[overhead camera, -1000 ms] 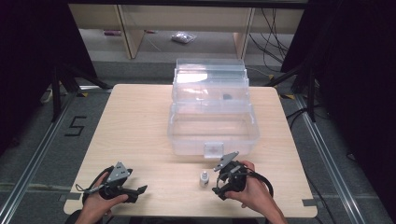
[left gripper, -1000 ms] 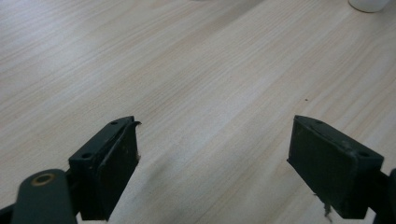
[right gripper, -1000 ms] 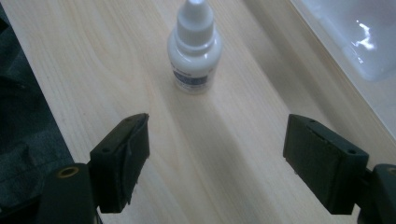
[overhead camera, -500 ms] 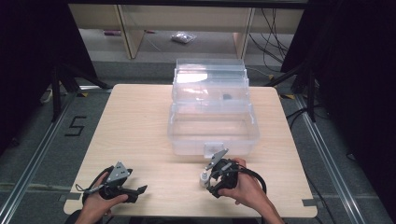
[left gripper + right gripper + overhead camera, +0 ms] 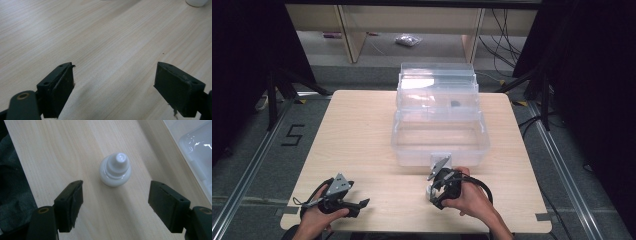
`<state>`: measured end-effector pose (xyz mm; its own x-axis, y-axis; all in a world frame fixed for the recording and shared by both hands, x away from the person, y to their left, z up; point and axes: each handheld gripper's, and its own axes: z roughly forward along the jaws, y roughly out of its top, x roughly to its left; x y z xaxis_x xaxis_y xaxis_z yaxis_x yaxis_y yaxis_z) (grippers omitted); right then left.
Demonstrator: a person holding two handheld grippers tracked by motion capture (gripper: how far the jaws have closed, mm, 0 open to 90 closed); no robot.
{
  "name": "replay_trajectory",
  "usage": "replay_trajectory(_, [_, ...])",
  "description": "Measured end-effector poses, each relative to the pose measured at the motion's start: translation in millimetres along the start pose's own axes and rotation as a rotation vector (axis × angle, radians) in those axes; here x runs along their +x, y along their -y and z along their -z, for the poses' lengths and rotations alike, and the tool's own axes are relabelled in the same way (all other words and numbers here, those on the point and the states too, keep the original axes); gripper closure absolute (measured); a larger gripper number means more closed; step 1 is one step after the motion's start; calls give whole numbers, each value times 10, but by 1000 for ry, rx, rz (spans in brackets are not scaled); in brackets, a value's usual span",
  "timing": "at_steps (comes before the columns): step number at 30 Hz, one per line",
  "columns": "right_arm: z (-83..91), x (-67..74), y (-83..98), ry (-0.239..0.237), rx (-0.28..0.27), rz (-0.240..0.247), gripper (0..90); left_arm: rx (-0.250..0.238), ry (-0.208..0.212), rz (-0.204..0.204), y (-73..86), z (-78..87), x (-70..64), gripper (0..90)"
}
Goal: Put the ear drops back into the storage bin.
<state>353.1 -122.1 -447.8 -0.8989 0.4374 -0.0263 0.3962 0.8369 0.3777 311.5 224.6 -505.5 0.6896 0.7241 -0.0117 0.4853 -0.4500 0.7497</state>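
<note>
Hovering right gripper [image 5: 115,195] over bottle [image 5: 115,171] | fingers apart, closing | clear box [image 5: 197,152] near | left fingers [image 5: 58,90] apart

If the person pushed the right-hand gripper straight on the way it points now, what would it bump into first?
Most likely the small white bottle, standing upright on the table just ahead of the right gripper, centred between its open jaws. Depth is hard to judge; nothing else shows in between.
</note>
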Motion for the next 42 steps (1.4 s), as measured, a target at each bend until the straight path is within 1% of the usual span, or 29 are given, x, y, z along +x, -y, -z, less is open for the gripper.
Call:
replay_trajectory(1, [1, -4, -5, -5, 0, 6, 295, 7, 4, -6, -1, 3, 6, 153])
replay_trajectory(2, [-2, -1, -12, -10, 2, 0, 297, 3, -1, -3, 0, 0, 2, 153])
replay_trajectory(3, [-1, 3, -20, -5, 7, -7, 299, 4, 3, -4, -1, 2, 4, 153])
replay_trajectory(4, [-12, -6, -26, -9, 6, 10, 301, 4, 1, -4, -1, 0, 3, 153])
replay_trajectory(5, [-11, -5, -34, -9, 13, 4, 304, 4, 3, -4, 0, 2, 3, 153])
replay_trajectory(6, [-17, -12, -39, -10, 12, 13, 306, 8, 2, -4, -3, 4, 1, 153])
replay_trajectory(7, [-21, -11, -45, -11, 19, 3, 308, 4, 5, -5, 0, 1, 3, 153])
replay_trajectory(8, [-25, -11, -49, -10, 23, -4, 309, 11, 2, -4, -3, 6, 2, 153])
replay_trajectory(9, [-25, -11, -49, -10, 23, -4, 309, 11, 2, -4, -3, 6, 2, 153])
replay_trajectory(12, [-47, -25, -71, -17, 31, 9, 316, 3, 2, -2, 0, 1, 0, 153])
replay_trajectory(14, [-64, -27, -88, -17, 37, 9, 322, 6, -3, -7, -1, 2, 5, 153])
replay_trajectory(15, [-68, -21, -92, -17, 37, 1, 324, 5, 3, -6, -1, 4, 3, 153])
replay_trajectory(16, [-79, -25, -103, -21, 40, 11, 326, 4, 3, -5, -1, 3, 3, 153])
replay_trajectory(21, [-92, -23, -140, -23, 53, 16, 353, 8, 2, -4, -2, 7, 2, 153])
replay_trajectory(22, [-102, -25, -162, -24, 70, 15, 368, 5, 2, -1, -2, 5, 0, 153])
replay_trajectory(23, [-110, -29, -168, -21, 59, 27, 374, 6, -3, -5, -2, 5, 3, 153])
replay_trajectory(25, [-117, -26, -184, -29, 75, 16, 395, 5, -2, -6, 0, 3, 4, 153])
replay_trajectory(26, [-119, -25, -191, -24, 81, 20, 405, 6, -2, -6, 0, 3, 4, 153])
replay_trajectory(28, [-130, -28, -207, -36, 89, 24, 415, 6, -3, -6, 0, 2, 4, 153])
replay_trajectory(29, [-132, -22, -214, -32, 95, 21, 422, 5, -3, -6, 0, 2, 4, 153])
replay_trajectory(30, [-142, -26, -224, -30, 100, 31, 430, 6, -3, -7, 0, 2, 5, 153])
replay_trajectory(31, [-140, -13, -230, -25, 107, 14, 438, 7, -3, -4, -2, 4, 3, 153])
replay_trajectory(32, [-150, -25, -243, -32, 108, 34, 443, 4, 0, -1, -2, 4, 0, 153])
replay_trajectory(33, [-147, -15, -247, -28, 114, 19, 451, 9, 2, -6, -2, 7, 3, 153])
replay_trajectory(34, [-160, -24, -257, -34, 113, 37, 459, 7, -1, -5, -2, 5, 3, 153])
replay_trajectory(35, [-160, -16, -264, -28, 124, 27, 470, 8, -4, -5, -2, 4, 4, 153])
replay_trajectory(36, [-165, -17, -268, -28, 129, 30, 477, 5, -2, -4, -2, 4, 3, 153])
replay_trajectory(37, [-176, -31, -276, -36, 125, 47, 478, 5, -2, -4, -2, 4, 3, 153])
replay_trajectory(42, [-205, -50, -290, -38, 128, 48, 504, 7, 3, -4, -2, 8, 2, 153])
